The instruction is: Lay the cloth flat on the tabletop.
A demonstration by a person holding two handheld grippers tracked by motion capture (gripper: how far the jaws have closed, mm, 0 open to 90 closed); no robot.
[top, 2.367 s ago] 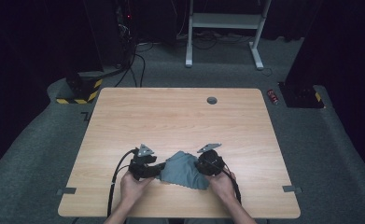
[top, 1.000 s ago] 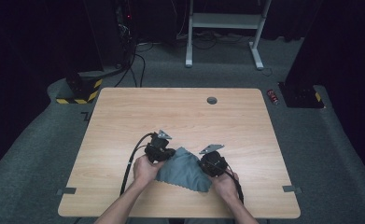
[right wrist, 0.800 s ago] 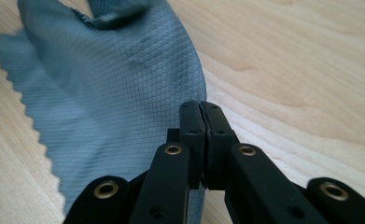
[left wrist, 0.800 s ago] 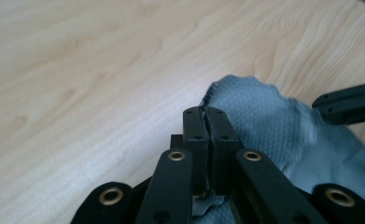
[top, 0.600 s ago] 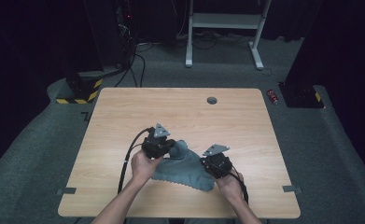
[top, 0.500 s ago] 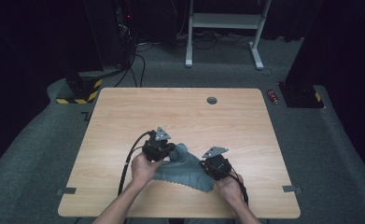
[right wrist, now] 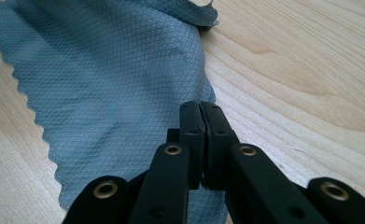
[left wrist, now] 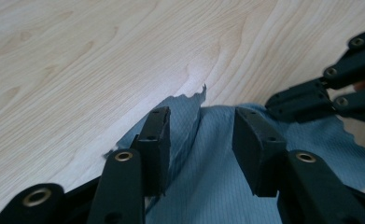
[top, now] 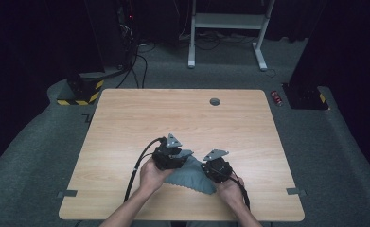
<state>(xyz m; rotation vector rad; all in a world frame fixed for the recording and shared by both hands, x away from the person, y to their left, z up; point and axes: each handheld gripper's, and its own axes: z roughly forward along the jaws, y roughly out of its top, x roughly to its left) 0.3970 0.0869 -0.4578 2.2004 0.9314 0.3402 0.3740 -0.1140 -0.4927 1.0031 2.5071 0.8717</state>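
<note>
A grey-blue cloth [top: 192,178] with zigzag edges lies on the wooden table [top: 173,118] near its front edge. My left gripper [top: 179,161] hovers over the cloth's far left part. In the left gripper view its jaws [left wrist: 201,126] have just been opening and stand apart over the cloth [left wrist: 217,186]; a raised fold leans at the left pad [left wrist: 157,140], unpinched. My right gripper [top: 210,168] is at the cloth's right side. In the right gripper view its jaws [right wrist: 201,109] are pressed together on the edge of the cloth [right wrist: 101,79]. The right gripper [left wrist: 287,99] shows across the cloth.
A black cable [top: 137,168] loops from the left gripper toward the front edge. A round grommet hole [top: 215,101] sits near the table's far edge. Beyond the table are a white desk frame [top: 225,21] and a small red can [top: 277,98] on the carpet.
The left gripper carried its side of the cloth away from the front edge and toward the right gripper, then its jaws parted and let the cloth go. The right gripper hardly moved.
</note>
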